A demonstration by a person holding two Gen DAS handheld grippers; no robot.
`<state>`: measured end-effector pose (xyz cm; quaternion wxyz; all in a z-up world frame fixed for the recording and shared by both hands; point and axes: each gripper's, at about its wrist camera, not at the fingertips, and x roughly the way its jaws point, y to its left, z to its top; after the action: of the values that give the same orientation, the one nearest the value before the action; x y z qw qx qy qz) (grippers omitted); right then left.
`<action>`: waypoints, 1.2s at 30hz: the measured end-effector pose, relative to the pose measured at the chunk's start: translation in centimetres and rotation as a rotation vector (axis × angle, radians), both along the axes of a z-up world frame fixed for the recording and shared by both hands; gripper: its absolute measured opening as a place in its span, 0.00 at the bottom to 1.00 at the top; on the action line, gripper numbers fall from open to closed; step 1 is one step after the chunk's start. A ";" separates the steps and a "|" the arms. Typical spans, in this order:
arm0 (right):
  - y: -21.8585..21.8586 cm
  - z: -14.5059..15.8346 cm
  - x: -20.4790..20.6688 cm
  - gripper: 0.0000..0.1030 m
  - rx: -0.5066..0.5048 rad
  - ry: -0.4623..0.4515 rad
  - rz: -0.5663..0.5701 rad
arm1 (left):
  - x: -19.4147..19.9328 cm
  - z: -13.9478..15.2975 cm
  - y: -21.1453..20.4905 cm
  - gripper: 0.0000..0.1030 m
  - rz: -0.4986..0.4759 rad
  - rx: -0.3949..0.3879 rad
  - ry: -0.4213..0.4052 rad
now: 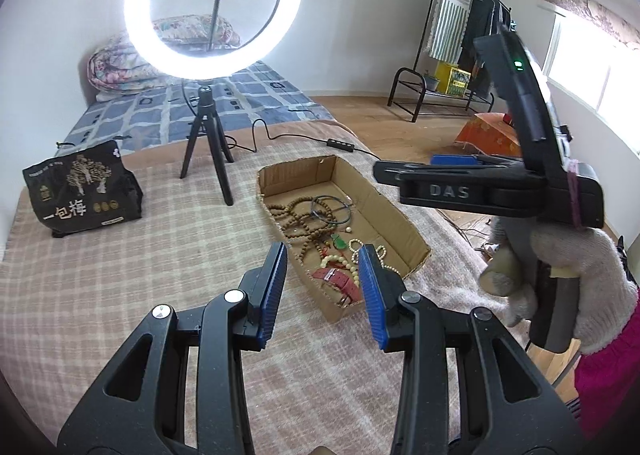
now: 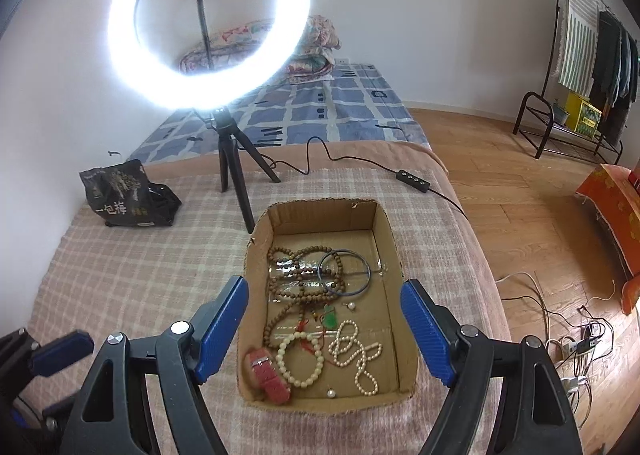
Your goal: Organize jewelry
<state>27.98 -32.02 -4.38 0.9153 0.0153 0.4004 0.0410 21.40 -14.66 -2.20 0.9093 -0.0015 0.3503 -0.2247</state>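
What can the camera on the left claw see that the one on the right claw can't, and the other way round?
Only the left view shows the gloved hand holding the right claw, and the window. Only the right view shows the tangle of cables on the floor and both loose pearls. Both show the cardboard box of jewelry, the ring light, the black bag and the clothes rack.

Count, right wrist view, ahead of and below the gripper's fingers:
- cardboard box (image 2: 384, 231): 1
- brown wooden bead strands (image 2: 296, 279): tangled, number unclear
- dark bangles (image 2: 345, 270): 2, overlapping
- cream bead bracelet (image 2: 300, 359): 1
- pearl necklace (image 2: 358, 351): 1
- red watch strap (image 2: 269, 373): 1
- green pendant (image 2: 329, 318): 1
- loose pearls (image 2: 351, 305): 2

Farther ahead, left: ring light (image 2: 208, 21): 1; black snack bag (image 2: 128, 195): 1.
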 end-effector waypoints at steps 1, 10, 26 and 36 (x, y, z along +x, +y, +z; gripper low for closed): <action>0.1 0.2 -0.5 0.78 0.000 -0.004 0.001 | -0.2 0.0 0.3 0.36 0.003 0.002 0.001; 1.4 0.7 -4.1 0.78 -0.023 -0.029 0.010 | -0.8 -0.2 1.6 0.36 0.014 0.006 -0.008; 1.4 1.1 -6.8 0.98 -0.068 -0.086 -0.048 | -1.2 0.8 2.5 0.82 0.067 0.022 -0.061; 2.0 1.0 -6.7 1.00 -0.070 -0.092 -0.043 | -1.5 1.5 2.7 0.97 0.115 0.079 -0.107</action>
<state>21.23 -30.07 -3.36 0.9334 -0.0101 0.3586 0.0079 19.94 -11.98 -0.74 0.9375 0.0265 0.3090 -0.1580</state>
